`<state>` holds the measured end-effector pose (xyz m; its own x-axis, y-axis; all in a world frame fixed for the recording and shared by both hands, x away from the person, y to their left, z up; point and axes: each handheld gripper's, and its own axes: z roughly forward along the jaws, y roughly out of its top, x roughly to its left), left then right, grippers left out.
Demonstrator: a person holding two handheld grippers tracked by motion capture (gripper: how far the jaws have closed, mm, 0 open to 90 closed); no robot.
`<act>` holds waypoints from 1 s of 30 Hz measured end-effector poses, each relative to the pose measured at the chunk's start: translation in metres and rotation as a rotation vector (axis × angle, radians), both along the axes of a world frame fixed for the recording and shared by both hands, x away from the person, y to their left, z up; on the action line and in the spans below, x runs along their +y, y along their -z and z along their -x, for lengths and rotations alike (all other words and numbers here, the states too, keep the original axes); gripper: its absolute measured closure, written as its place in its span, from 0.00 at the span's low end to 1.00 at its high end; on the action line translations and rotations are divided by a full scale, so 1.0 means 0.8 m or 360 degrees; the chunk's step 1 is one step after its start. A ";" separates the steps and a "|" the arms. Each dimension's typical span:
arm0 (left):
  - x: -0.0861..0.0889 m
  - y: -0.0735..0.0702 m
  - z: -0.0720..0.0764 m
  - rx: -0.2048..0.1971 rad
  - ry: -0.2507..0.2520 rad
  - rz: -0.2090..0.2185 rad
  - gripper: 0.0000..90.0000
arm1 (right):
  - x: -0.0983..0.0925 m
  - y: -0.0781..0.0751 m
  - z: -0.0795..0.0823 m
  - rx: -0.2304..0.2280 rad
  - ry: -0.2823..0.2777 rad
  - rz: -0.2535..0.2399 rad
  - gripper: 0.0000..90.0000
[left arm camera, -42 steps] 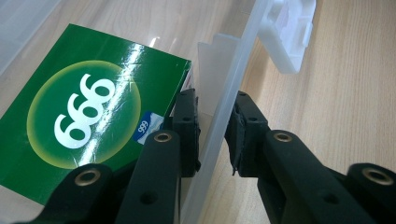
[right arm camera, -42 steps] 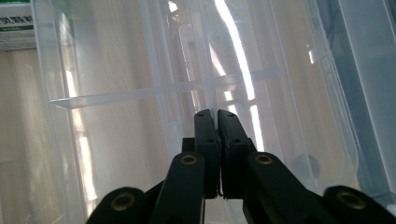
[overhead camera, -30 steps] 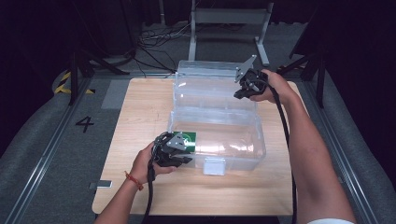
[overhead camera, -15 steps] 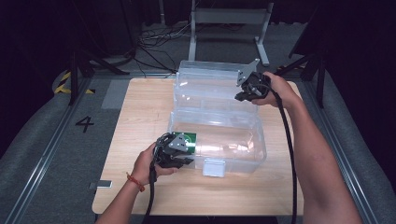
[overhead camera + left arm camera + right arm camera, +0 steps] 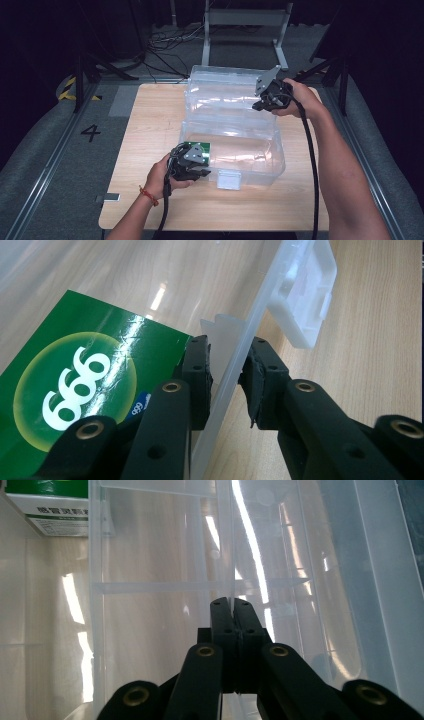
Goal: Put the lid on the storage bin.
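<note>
A clear plastic box point(image 5: 260, 165) stands open on the wooden table, its lid point(image 5: 220, 95) tilted up at the back. A green carton point(image 5: 200, 148) marked 666 lies inside at the front left corner. My left gripper point(image 5: 192, 167) is at that corner. In the left gripper view its jaws point(image 5: 227, 380) clamp the thin front wall point(image 5: 260, 310), with the carton point(image 5: 75, 385) just behind. My right gripper point(image 5: 262, 102) is shut on the lid's right edge. In the right gripper view its jaws point(image 5: 232, 605) meet on a thin clear rib of the lid point(image 5: 160, 555).
The box's white-clear latch point(image 5: 305, 295) hangs on the front wall, to the right of my left jaws. Bare wood lies left of the box point(image 5: 150, 120) and along the front edge. Dark floor, cables and a metal stand point(image 5: 245, 20) lie beyond the table.
My right gripper has shifted slightly at the lid's edge. The left hand and the box have stayed put.
</note>
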<state>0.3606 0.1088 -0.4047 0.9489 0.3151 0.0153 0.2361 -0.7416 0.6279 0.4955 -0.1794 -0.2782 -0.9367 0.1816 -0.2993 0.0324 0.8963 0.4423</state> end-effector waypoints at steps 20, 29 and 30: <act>-0.001 0.000 0.001 0.0000 -0.0006 0.0002 0.82 | 0.003 -0.008 0.042 -0.0055 -0.0061 -0.0007 1.00; 0.000 0.000 0.001 0.0005 -0.0009 0.0000 0.82 | 0.000 -0.007 0.063 -0.0085 -0.0077 -0.0041 1.00; 0.000 0.000 0.000 0.0006 -0.0009 0.0002 0.82 | 0.001 -0.006 0.066 -0.0087 -0.0078 -0.0038 1.00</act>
